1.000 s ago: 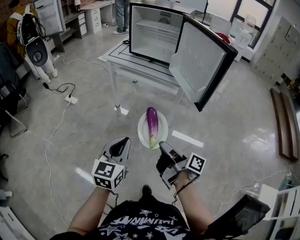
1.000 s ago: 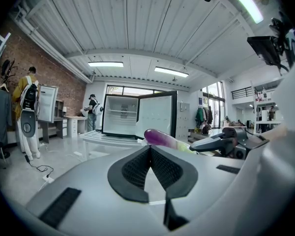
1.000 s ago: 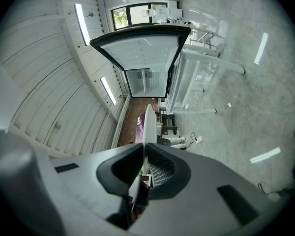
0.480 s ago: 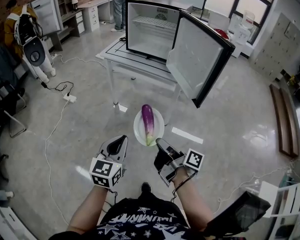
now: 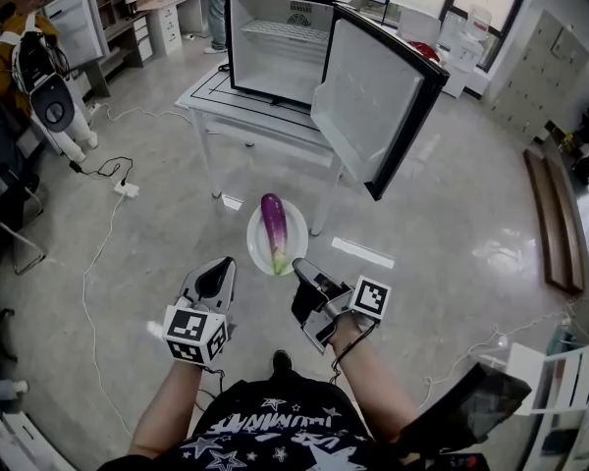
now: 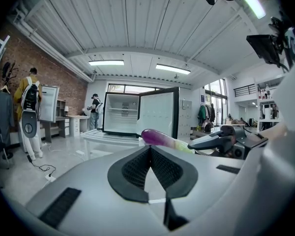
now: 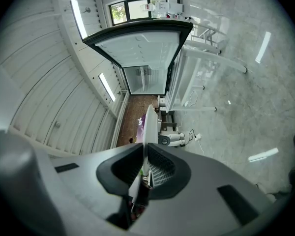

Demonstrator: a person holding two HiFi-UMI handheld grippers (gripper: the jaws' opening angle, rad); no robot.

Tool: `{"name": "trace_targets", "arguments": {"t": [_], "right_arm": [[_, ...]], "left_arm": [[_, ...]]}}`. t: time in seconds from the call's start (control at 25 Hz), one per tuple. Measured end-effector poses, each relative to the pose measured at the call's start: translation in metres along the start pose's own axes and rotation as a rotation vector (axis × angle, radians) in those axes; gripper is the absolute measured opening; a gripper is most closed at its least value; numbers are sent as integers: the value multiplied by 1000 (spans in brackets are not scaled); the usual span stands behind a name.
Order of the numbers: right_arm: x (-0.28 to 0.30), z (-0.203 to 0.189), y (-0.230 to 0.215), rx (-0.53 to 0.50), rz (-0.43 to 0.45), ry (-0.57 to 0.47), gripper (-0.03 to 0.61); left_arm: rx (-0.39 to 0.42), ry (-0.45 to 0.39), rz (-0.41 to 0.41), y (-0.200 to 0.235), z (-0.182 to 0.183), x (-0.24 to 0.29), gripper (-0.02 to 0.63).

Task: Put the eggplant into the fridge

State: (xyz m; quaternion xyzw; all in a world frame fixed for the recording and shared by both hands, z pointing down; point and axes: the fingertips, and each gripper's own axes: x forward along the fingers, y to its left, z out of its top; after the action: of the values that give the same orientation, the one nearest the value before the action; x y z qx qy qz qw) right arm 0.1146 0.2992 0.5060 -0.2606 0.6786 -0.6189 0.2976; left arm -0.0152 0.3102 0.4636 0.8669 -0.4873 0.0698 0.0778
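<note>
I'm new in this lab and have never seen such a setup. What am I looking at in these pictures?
No robot here: a person holds a two-jaw gripper in each hand. The view from above comes from a camera on the person's head, looking down; the other two come from cameras riding on the grippers. The right gripper is clamped on the rim of a round white plate carrying a purple eggplant. The left gripper has its jaws together on nothing. Ahead, a small black fridge stands on a white table with its door open.
</note>
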Motion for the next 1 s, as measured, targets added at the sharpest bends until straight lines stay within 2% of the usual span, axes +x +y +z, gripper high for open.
{"name": "trace_targets", "arguments": {"t": [0.52, 0.76, 1.0], "right_arm": [[17, 44, -9, 10, 27, 51, 25], [21, 41, -16, 15, 31, 75, 25], [44, 58, -26, 31, 24, 83, 25]], "left_arm": [[0, -11, 55, 7, 3, 44, 9], [-15, -10, 95, 18, -1, 37, 9], [-35, 6, 109, 41, 0, 62, 9]]}}
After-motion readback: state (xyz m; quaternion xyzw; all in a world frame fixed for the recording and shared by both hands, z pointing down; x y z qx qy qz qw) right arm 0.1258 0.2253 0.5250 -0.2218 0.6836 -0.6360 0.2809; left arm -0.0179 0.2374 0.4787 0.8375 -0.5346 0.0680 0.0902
